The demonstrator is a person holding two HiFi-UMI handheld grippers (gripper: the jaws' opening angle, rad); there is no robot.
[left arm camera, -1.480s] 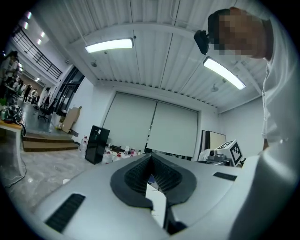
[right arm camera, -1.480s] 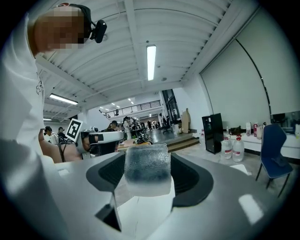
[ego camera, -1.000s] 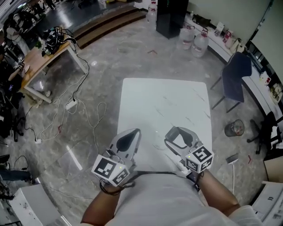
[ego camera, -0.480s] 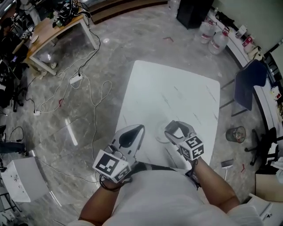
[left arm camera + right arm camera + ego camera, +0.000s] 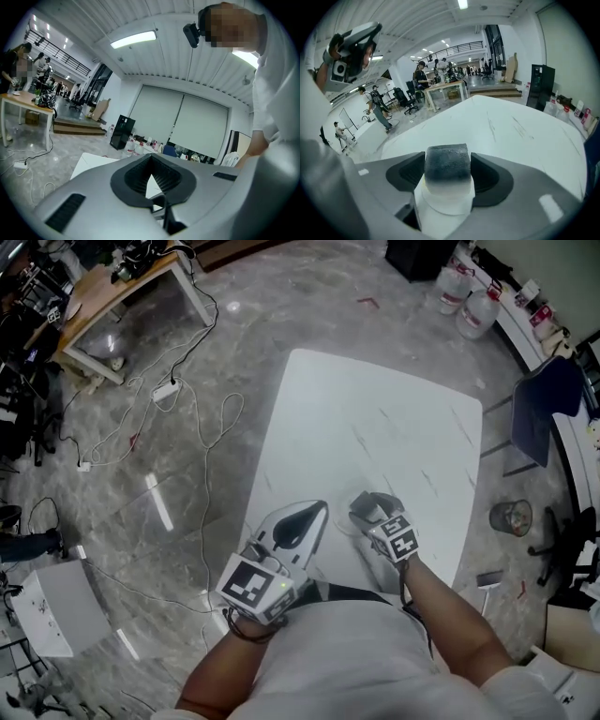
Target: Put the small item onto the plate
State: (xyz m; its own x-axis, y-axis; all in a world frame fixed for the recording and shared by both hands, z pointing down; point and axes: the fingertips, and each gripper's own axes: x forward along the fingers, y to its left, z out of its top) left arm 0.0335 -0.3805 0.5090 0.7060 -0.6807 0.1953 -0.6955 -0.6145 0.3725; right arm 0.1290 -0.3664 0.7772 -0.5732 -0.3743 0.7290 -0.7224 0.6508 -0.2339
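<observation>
In the right gripper view, my right gripper (image 5: 447, 174) is shut on a small block (image 5: 446, 161), dark grey on top and fading to white below. In the head view the right gripper (image 5: 367, 506) is low over the near part of the white table (image 5: 394, 427). The left gripper (image 5: 319, 513) hangs beside it at the table's near-left edge. Its jaws are shut with nothing between them, as the left gripper view (image 5: 151, 162) also shows. A faint pale curve lies on the table between the grippers; I cannot tell whether it is a plate.
Right of the table are a dark blue chair (image 5: 552, 397) and a wire bin (image 5: 511, 517). Water jugs (image 5: 474, 307) stand at the far right. A wooden desk (image 5: 105, 294) and loose cables (image 5: 192, 418) are on the left, a white box (image 5: 52, 611) at the near left.
The head view has swung, so the table sits further right and tilted. The right gripper has sunk lower towards the table with the block. The left gripper has edged right.
</observation>
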